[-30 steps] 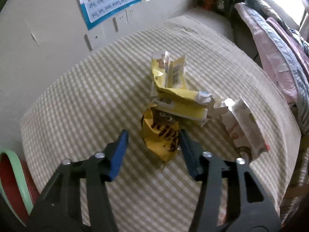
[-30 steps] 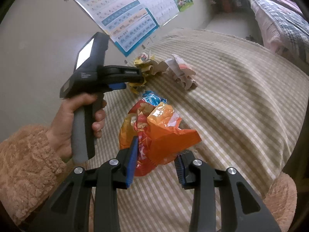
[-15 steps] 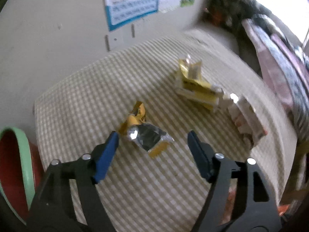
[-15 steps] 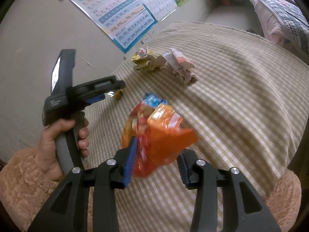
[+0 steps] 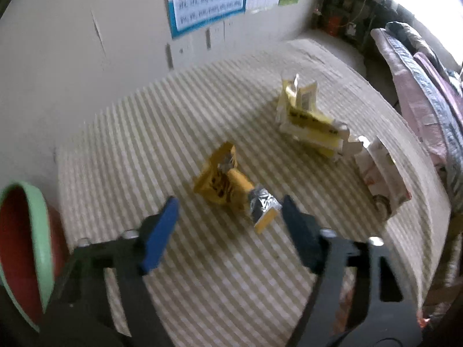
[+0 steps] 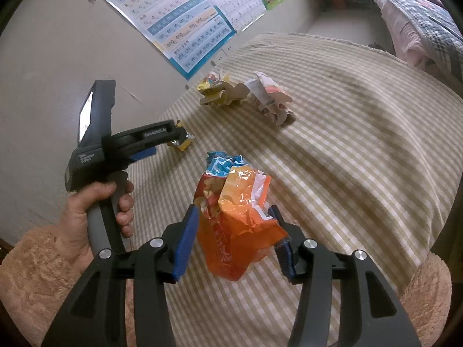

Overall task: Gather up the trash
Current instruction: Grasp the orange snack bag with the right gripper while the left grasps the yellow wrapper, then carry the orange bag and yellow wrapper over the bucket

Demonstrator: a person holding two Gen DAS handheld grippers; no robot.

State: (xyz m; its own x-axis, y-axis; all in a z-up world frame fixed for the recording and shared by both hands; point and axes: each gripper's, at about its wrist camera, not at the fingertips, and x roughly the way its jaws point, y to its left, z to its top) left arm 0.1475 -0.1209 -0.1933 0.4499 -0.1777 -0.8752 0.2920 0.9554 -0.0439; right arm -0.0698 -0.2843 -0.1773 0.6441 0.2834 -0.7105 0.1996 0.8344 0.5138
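So here's where we're at on the checked cloth [image 5: 202,274]. Our left gripper [image 5: 230,232] has its blue fingers spread wide with nothing between them. The little yellow wrapper [image 5: 228,190] lies on the cloth just ahead of the tips, its foil end closer to the right-side finger but not touching as far as we can see. Further ahead and off to the right sits a crumpled yellow carton [image 5: 309,121], and right beside that, further right again, a white carton [image 5: 379,173]. Off to the far left of that gripper there's a red bin [image 5: 37,248] with a green rim.

Our right gripper [image 6: 235,241] is partly open with the orange bag [image 6: 234,219] standing between its fingers. Both pads look close to the bag's sides, but we can't tell if they're actually pressing on it. Ahead and to the left of it we see the left gripper from the side, held in our left hand [image 6: 95,217], with the small wrapper poking out past its tip. The two cartons lie well ahead. Charts [image 6: 179,26] hang on the wall beyond.
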